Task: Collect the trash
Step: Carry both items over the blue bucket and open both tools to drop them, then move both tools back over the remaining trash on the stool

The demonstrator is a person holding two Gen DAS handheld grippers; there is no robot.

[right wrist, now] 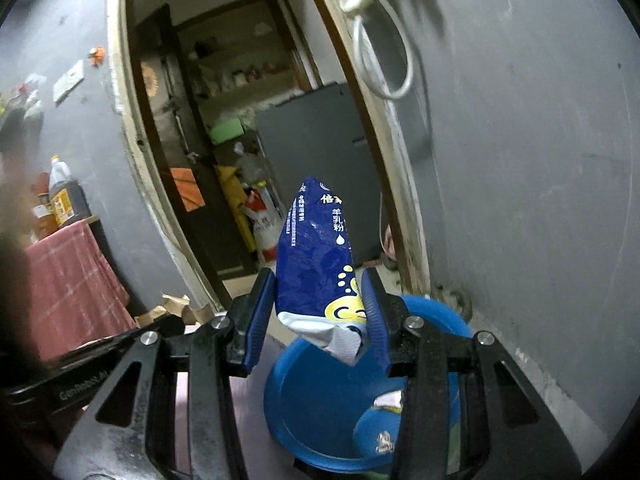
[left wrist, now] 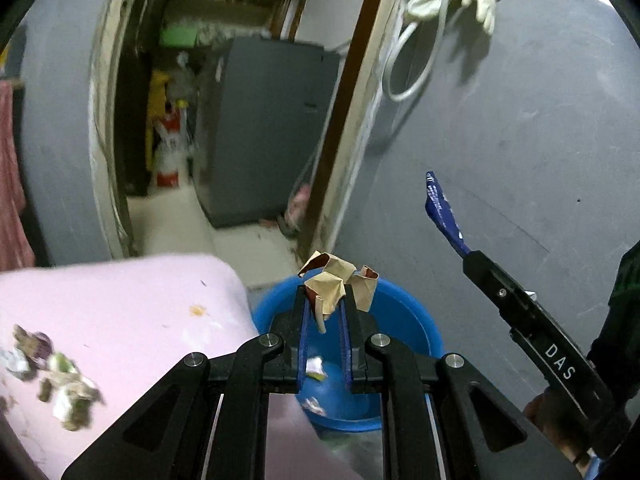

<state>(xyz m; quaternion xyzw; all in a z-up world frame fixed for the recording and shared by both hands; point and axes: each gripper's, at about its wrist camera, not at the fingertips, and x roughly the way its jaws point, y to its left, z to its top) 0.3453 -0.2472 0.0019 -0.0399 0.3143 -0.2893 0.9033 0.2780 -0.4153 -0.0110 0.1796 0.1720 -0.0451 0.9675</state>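
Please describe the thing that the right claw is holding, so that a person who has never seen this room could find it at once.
Find the blue bucket on the floor by the grey wall, beside the doorway. Just above it, the right claw grips a blue packet. Its white Chinese print and yellow circles distinguish it from the crumpled brown paper in the left claw.

Crumpled brown paper (left wrist: 334, 286) is clamped in the left gripper (left wrist: 325, 300) above the blue bucket (left wrist: 408, 320) (scraps seen inside). A blue packet (left wrist: 440, 210) is held by the right gripper (left wrist: 466, 254). Scraps (left wrist: 60, 376) are scattered on the pink surface (left wrist: 132, 300).
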